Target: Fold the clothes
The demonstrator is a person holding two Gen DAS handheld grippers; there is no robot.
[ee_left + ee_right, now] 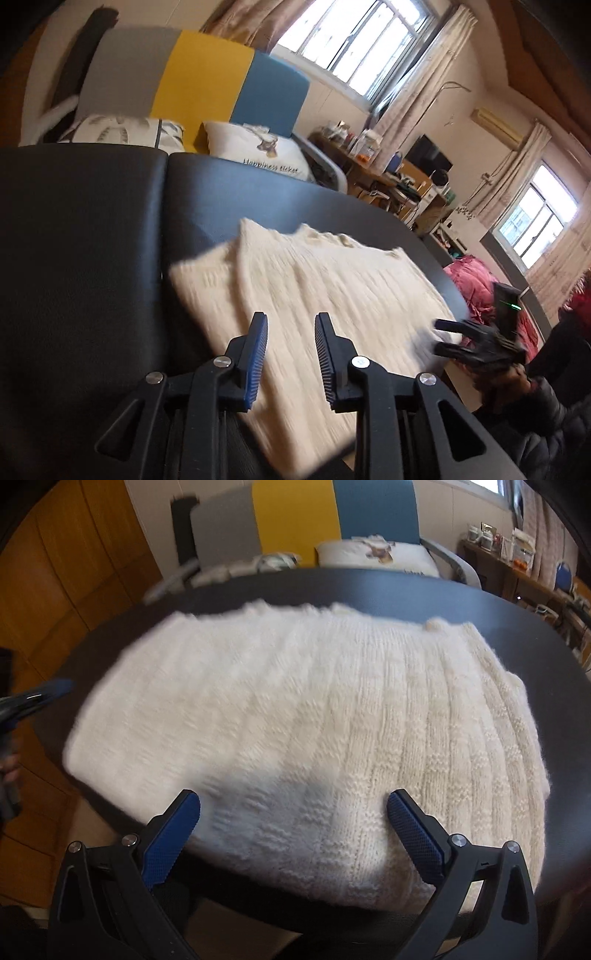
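Note:
A cream knitted sweater (314, 295) lies folded into a rough rectangle on the black table (92, 258); in the right wrist view the sweater (295, 720) fills the middle of the table (406, 590). My left gripper (291, 321) is open and empty, hovering over the sweater's near left edge. My right gripper (293, 801) is wide open and empty, just above the sweater's near edge. The right gripper also shows in the left wrist view (448, 336) at the sweater's right edge. The left gripper shows blurred at the left edge of the right wrist view (33, 698).
A bed with a grey, yellow and blue headboard (199, 74) and pillows (255, 151) stands behind the table. A cluttered wooden desk (399, 177) is at the back right. A pink quilt (476, 284) lies beyond the table's right edge. Wooden floor (37, 627) is on the left.

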